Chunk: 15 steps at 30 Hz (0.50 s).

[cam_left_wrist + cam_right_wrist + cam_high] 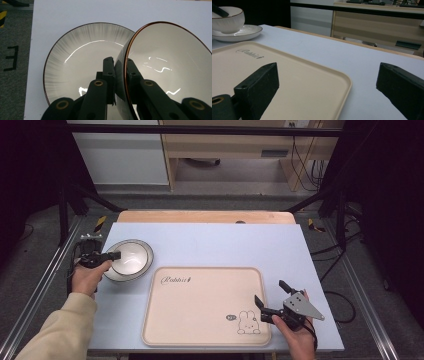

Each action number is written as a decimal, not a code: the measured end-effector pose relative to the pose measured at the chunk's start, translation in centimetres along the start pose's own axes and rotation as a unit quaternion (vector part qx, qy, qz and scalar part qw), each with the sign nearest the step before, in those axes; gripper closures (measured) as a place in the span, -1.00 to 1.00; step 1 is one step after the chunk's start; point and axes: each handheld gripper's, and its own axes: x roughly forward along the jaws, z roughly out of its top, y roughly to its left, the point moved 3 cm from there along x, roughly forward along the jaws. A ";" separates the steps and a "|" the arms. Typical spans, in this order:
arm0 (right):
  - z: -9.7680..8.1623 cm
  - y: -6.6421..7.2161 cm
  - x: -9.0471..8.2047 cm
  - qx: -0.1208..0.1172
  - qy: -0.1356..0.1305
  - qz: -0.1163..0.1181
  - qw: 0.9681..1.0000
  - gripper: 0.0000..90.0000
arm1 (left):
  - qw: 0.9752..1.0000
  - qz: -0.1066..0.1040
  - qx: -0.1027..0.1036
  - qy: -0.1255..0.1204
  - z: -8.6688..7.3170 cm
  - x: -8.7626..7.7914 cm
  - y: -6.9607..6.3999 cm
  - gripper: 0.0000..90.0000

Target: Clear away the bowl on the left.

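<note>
A white bowl (131,256) with a thin brown rim sits on a grey-white plate (116,273) at the table's left. My left gripper (116,255) is shut on the bowl's rim (125,75), one jaw inside and one outside; the bowl (170,67) looks tilted over the plate (82,62). A beige tray (200,320) with a rabbit drawing lies in the middle front. My right gripper (271,297) hovers open over the tray's right edge (342,82), with nothing between its jaws. Bowl (227,18) and plate (244,32) stand far off in the right gripper view.
The pale blue mat (225,245) covers the table, with bare room behind the tray and to its right. A wooden strip (205,216) runs along the far edge. Black frame rails (45,280) flank both sides. A wooden desk (374,22) stands beyond.
</note>
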 end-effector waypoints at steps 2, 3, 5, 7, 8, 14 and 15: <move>0.0 0.0 0.0 -0.001 0.000 0.000 1.000 -0.90 | 1.000 0.000 0.001 -0.001 0.1 -0.1 -0.1 0.82; 0.0 0.0 0.0 0.000 0.000 0.000 1.000 -0.90 | 1.000 -0.001 0.002 -0.001 0.1 -0.1 -0.1 0.82; 0.0 0.0 0.0 0.000 0.000 0.000 1.000 -0.90 | 1.000 -0.002 0.002 -0.001 0.2 -0.2 -0.3 0.82; 0.0 -0.1 0.0 -0.001 -0.001 -0.001 1.000 -0.90 | 1.000 -0.003 0.004 -0.003 0.2 -0.4 -0.5 0.82; 0.0 -0.1 -0.1 -0.001 0.000 -0.001 1.000 -0.90 | 1.000 -0.004 0.004 -0.004 0.3 -0.4 -0.5 0.82; 0.1 -0.1 -0.1 -0.001 -0.002 -0.003 1.000 -0.90 | 1.000 -0.009 0.004 -0.013 0.4 -0.8 -0.7 0.82; 0.1 -0.1 -0.1 -0.001 -0.002 -0.003 1.000 -0.90 | 1.000 -0.009 0.005 -0.014 0.4 -0.9 -0.7 0.82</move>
